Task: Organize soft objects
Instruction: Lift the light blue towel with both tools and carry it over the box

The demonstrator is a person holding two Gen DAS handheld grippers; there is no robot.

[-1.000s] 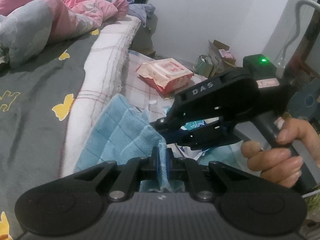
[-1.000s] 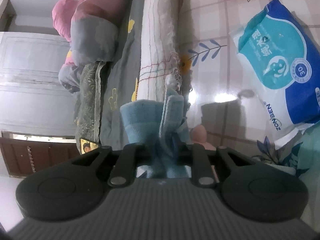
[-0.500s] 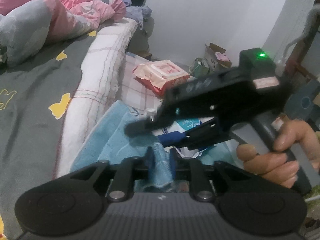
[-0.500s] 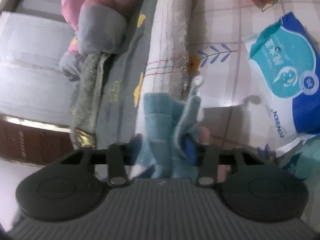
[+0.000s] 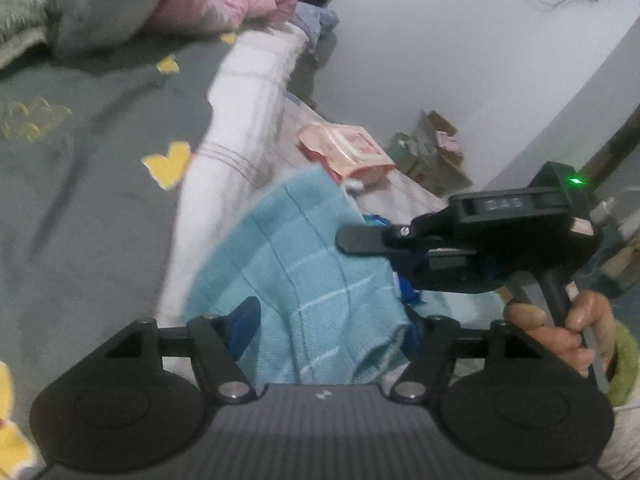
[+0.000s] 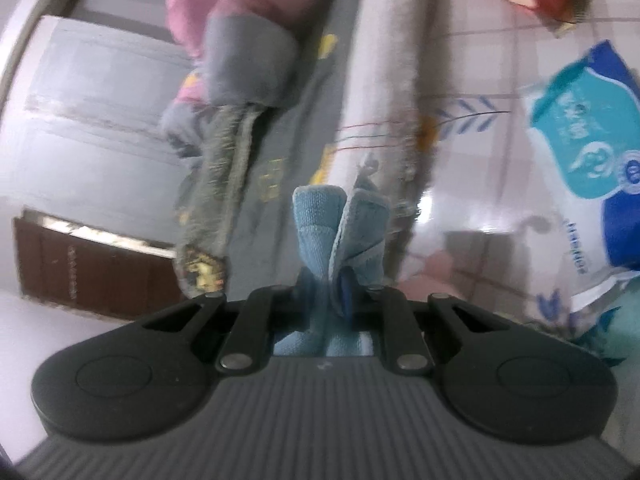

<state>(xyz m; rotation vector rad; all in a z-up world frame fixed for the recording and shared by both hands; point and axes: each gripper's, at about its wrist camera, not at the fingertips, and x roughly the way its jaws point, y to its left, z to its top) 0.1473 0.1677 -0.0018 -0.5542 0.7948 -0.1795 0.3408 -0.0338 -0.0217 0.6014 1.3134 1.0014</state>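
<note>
Left wrist view: the left gripper [image 5: 330, 322] has its jaws spreading apart, and the blue towel [image 5: 296, 264] hangs loose in the gap between them, no longer pinched; the left blue pad [image 5: 244, 322] stands clear of the cloth, while the right pad is hidden behind the towel's edge. The towel drapes down beside the white mattress edge [image 5: 236, 120], in front of the grey sheet [image 5: 88, 184] with yellow shapes. At the right of this view the right gripper [image 5: 360, 240] reaches in from the side, its tips at the towel's upper right edge, and a hand [image 5: 560, 332] with a green cuff grips its handle. A pink pack [image 5: 344, 152] lies on the floor beyond, and a pink and grey quilt [image 5: 168, 0] is piled on the bed.

Right wrist view: the right gripper [image 6: 330, 292] has its jaws drawn close together and pinching a bunched fold of the towel [image 6: 340, 220], which sticks up between the fingers and also shows below them. Behind it run the mattress edge [image 6: 384, 100] and the sheet [image 6: 280, 184]. A blue and teal pack [image 6: 588, 160] lies on the tiled floor [image 6: 472, 208] to the right. The picture is blurred.
</note>
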